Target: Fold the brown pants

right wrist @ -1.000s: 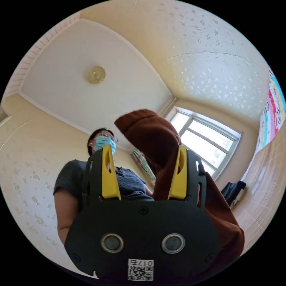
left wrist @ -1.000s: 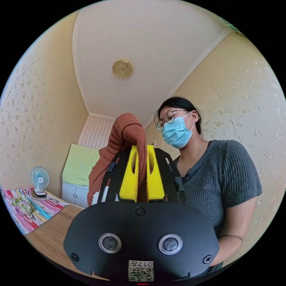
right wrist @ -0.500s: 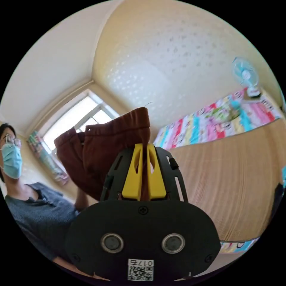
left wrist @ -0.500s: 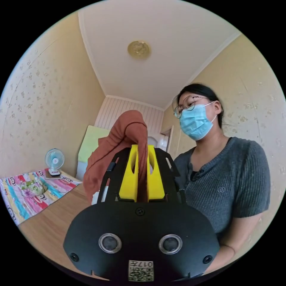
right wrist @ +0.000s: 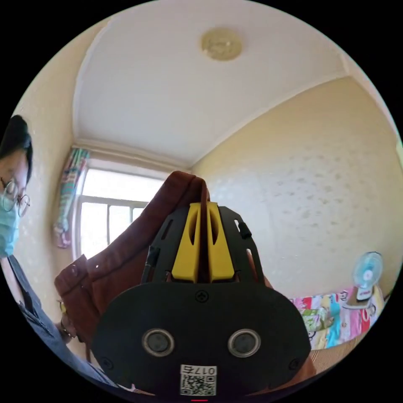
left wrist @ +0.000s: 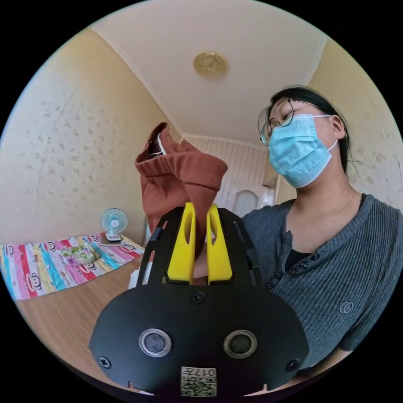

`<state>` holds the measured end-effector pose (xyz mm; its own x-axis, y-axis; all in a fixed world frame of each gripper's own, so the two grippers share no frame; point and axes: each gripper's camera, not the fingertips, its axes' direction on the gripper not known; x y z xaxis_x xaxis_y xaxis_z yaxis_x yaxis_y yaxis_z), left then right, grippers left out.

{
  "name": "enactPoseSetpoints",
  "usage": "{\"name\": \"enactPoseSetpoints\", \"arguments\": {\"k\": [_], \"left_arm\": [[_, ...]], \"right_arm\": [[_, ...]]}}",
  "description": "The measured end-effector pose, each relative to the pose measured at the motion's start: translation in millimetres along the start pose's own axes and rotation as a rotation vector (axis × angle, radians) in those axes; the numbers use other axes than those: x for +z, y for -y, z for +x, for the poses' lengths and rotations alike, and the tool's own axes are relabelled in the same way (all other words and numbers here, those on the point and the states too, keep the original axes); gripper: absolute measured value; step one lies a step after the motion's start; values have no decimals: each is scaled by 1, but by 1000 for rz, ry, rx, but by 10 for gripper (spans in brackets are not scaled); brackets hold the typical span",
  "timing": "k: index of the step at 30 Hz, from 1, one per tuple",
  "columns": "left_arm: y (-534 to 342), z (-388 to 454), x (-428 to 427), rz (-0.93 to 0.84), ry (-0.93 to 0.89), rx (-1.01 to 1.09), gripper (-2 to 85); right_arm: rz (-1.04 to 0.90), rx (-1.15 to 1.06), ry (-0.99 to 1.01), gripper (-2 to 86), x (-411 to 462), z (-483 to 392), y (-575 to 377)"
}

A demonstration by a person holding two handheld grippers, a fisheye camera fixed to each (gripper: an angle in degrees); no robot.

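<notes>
— Brown pants (left wrist: 180, 176), position?

— Held up in the air, off the bed. In the left gripper view the left gripper (left wrist: 200, 241) has its yellow jaws nearly together with a fold of the cloth pinched between them; the bunched waistband edge, with a white tag showing, stands above the jaws. In the right gripper view the right gripper (right wrist: 203, 245) has its jaws pressed together on a thin edge of the pants (right wrist: 126, 260), and the rest of the cloth hangs away toward the person (right wrist: 12, 218), with a button visible on the hem near the lower edge.

— Room for moving?

— The person (left wrist: 331, 235) in a grey ribbed top stands close behind the left gripper. The woven mat (left wrist: 63, 306) lies beneath it, bare where visible. A bright patterned sheet (left wrist: 50, 264) runs along the wall side of the mat, and a small fan (left wrist: 113, 222) stands at its far end. The right gripper view shows the same fan (right wrist: 366, 275) and sheet (right wrist: 331, 315) low at one side, and a window (right wrist: 113, 218) with a curtain (right wrist: 67, 197) beyond the pants.

— Containers?

— I cannot tell of any.
</notes>
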<state>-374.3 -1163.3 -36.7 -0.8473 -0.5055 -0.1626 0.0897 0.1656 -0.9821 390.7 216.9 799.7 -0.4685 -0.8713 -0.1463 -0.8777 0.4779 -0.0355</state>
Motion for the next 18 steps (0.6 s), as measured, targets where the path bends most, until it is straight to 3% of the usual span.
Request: {"name": "enactPoseSetpoints", "arguments": {"k": [5, 7, 9, 13, 15, 18], "left_arm": [[21, -21, -107, 175, 319, -203, 42], [13, -36, -149, 235, 449, -325, 45], [-16, -61, -203, 259, 696, -536, 60], [-94, -109, -288, 170, 976, -965, 96], [-156, -131, -343, 165, 968, -1272, 103], [-207, -146, -394, 207, 877, -1561, 111]], "right_arm": [[-485, 18, 326, 40, 222, 3, -22], [-751, 93, 450, 48, 320, 7, -77], [-1095, 255, 489, 71, 412, 12, -189], [-1281, 485, 494, 77, 415, 14, -351], [-1379, 658, 556, 54, 374, 18, -453], [-1498, 962, 589, 27, 282, 39, -576]]}}
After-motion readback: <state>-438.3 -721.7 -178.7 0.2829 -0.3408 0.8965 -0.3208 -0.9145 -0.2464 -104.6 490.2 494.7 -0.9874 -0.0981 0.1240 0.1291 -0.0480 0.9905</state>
